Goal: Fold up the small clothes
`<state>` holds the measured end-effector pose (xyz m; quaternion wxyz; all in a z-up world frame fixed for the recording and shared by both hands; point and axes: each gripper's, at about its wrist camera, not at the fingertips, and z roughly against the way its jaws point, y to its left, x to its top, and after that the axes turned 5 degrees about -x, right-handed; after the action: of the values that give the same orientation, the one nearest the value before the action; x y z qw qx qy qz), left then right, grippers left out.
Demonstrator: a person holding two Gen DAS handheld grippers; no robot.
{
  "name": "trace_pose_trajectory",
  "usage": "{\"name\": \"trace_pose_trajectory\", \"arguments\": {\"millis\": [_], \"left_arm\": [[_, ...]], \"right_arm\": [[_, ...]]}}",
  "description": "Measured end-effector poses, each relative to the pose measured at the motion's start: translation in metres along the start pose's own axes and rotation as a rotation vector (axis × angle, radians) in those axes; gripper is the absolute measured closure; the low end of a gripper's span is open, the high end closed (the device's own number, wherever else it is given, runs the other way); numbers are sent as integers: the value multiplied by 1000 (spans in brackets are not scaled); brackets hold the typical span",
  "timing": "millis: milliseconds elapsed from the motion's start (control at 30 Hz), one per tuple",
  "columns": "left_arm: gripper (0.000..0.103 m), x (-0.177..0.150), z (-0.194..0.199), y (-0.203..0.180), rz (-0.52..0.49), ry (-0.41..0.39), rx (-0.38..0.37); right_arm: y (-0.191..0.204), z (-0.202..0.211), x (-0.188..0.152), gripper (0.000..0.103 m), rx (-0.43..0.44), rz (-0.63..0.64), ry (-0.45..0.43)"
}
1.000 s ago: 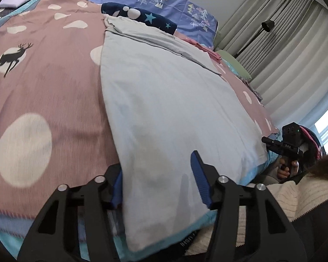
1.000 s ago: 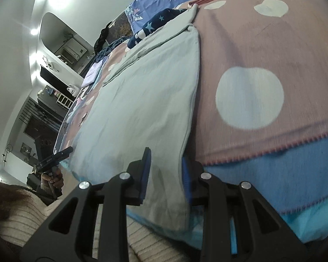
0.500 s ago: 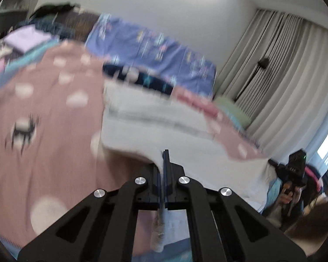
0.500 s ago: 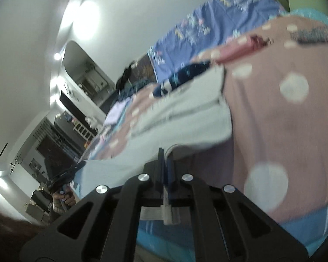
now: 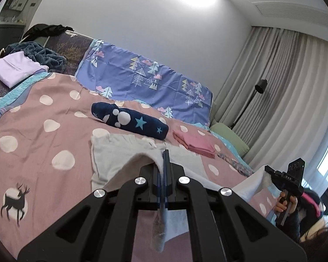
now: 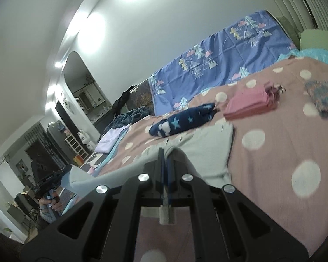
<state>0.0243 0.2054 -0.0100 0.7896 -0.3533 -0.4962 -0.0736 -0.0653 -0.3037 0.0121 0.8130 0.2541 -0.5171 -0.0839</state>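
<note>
A pale grey-blue garment (image 5: 111,157) (image 6: 207,150) lies on the pink spotted bedspread, its near edge lifted off the bed. My left gripper (image 5: 165,155) is shut on one near corner of that edge, and cloth hangs down behind the jaws. My right gripper (image 6: 164,152) is shut on the other near corner. In the left wrist view the right gripper (image 5: 273,174) shows at the far right, a hand around its handle, cloth stretched towards it. In the right wrist view the left gripper (image 6: 59,174) appears at the far left.
A rolled navy garment with stars (image 5: 129,122) (image 6: 181,122) lies just beyond the grey one. A folded pink stack (image 5: 194,145) (image 6: 249,104), a patterned folded piece (image 6: 322,98) and a folded lilac garment (image 5: 15,71) also sit on the bedspread (image 5: 32,131). Curtains and a floor lamp (image 5: 260,86) stand at the right.
Both grippers closed on the garment's near corners and rose, lifting that edge off the bed. The views tipped up from the cloth to the far bed and wall.
</note>
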Motion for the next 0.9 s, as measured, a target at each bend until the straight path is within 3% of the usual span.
{"name": "trace_pose_trajectory", "arguments": {"millis": [267, 500, 833, 867, 900], "left_arm": [[102, 44, -68, 36, 45, 18, 61], [102, 69, -150, 83, 69, 105, 133], [101, 32, -251, 168, 152, 290, 222], [100, 28, -255, 174, 158, 301, 230], [93, 25, -255, 178, 167, 314, 240]], "right_arm": [[-17, -86, 51, 101, -68, -19, 15], [-52, -175, 68, 101, -152, -30, 98], [-122, -290, 38, 101, -300, -84, 281], [-126, -293, 35, 101, -309, -92, 291], [-128, -295, 32, 97, -312, -103, 298]]}}
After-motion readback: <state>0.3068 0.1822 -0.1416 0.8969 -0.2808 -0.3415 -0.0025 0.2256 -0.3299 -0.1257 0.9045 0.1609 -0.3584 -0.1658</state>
